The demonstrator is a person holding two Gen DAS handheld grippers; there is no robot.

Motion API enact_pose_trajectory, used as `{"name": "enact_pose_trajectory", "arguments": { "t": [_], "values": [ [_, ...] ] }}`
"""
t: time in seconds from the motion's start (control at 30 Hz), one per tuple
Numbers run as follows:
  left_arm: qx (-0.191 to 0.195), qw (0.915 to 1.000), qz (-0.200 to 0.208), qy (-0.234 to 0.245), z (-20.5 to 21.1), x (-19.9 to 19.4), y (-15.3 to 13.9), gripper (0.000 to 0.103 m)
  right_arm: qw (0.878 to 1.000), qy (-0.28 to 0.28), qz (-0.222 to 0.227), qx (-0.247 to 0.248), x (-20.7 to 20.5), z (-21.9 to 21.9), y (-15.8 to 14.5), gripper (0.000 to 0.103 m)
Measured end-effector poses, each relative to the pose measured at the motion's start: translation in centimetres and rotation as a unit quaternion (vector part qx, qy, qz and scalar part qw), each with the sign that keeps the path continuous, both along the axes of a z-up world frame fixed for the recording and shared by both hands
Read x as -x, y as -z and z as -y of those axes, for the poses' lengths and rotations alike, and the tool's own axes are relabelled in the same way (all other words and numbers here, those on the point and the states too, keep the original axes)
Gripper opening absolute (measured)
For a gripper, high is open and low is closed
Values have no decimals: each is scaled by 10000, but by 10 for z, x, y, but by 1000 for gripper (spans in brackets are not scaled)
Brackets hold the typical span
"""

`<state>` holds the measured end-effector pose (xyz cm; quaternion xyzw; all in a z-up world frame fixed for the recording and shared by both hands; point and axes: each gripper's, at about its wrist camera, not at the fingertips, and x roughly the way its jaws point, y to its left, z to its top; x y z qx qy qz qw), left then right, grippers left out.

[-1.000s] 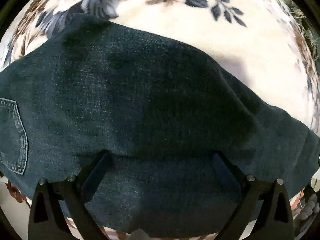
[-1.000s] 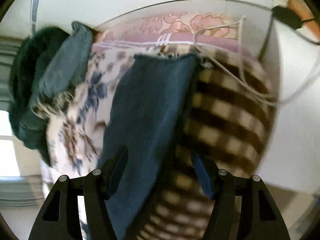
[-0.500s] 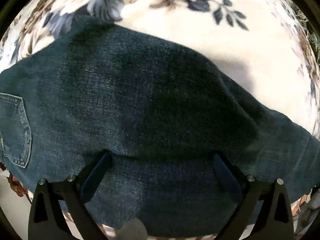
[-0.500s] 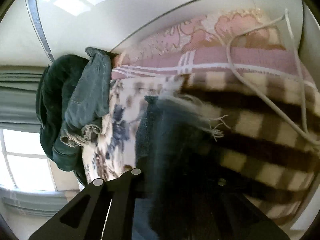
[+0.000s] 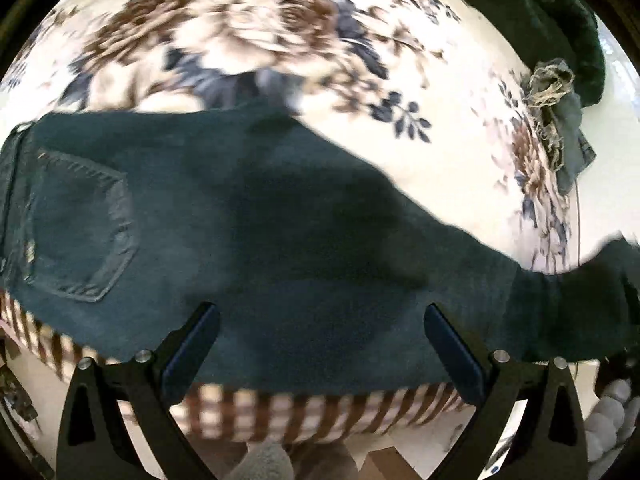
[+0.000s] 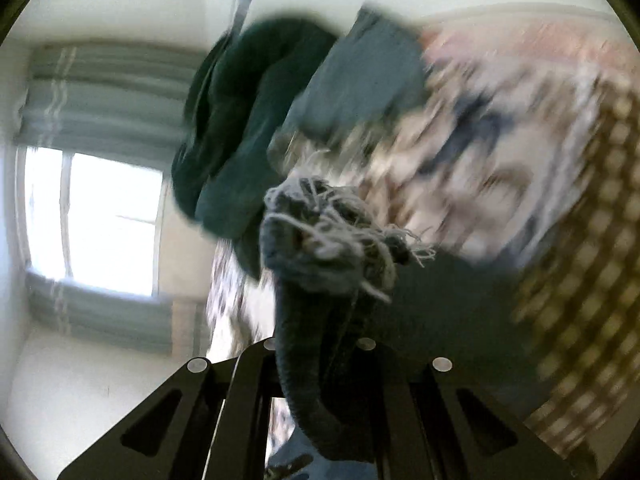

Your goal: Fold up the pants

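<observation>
- The pants (image 5: 248, 216), dark blue denim, lie spread flat on a bed, on a flowered blanket (image 5: 280, 32). A back pocket (image 5: 80, 224) shows at the left of the left wrist view, so the waist end is on that side and the leg runs off to the right.
- The left claw (image 5: 320, 344) hangs over the near edge of the pants with its two fingers wide apart; nothing is between them, and I cannot tell if they touch the cloth.
- The right claw (image 6: 320, 360) is closed together on the frayed hem (image 6: 332, 236) of a leg. The hem stands up above the fingers, lifted off the bed, and the picture is blurred.
- Judgement: the step in hand seems to be the lengthwise fold, that is, to carry the hem end over toward the waist.
- The next move probably calls for the right claw to bring the hem across and lay it near the pocket side, with the edges matched. The left claw may need to press or hold the middle so that the cloth does not slide.
- A pile of other dark clothes (image 6: 240, 128) lies at the far side of the bed, apart from the pants.
</observation>
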<state>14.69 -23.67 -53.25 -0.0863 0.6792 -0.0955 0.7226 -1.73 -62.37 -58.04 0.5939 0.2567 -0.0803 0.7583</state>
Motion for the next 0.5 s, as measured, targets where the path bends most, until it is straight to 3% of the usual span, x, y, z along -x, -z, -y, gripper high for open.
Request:
{"name": "enact_pose_trajectory", "arguments": {
  "t": [0.17, 0.3, 0.5],
  "values": [
    [-96, 9999, 24, -78, -62, 20, -9, 103, 9940, -989, -442, 127, -49, -118, 35, 7],
    [-140, 9997, 13, -193, -104, 35, -5, 103, 9828, -1601, -864, 321, -80, -195, 79, 7],
    [-362, 9984, 32, -435, -154, 47, 3, 103, 9638, -2066, -1430, 896, -108, -259, 126, 8]
  ]
}}
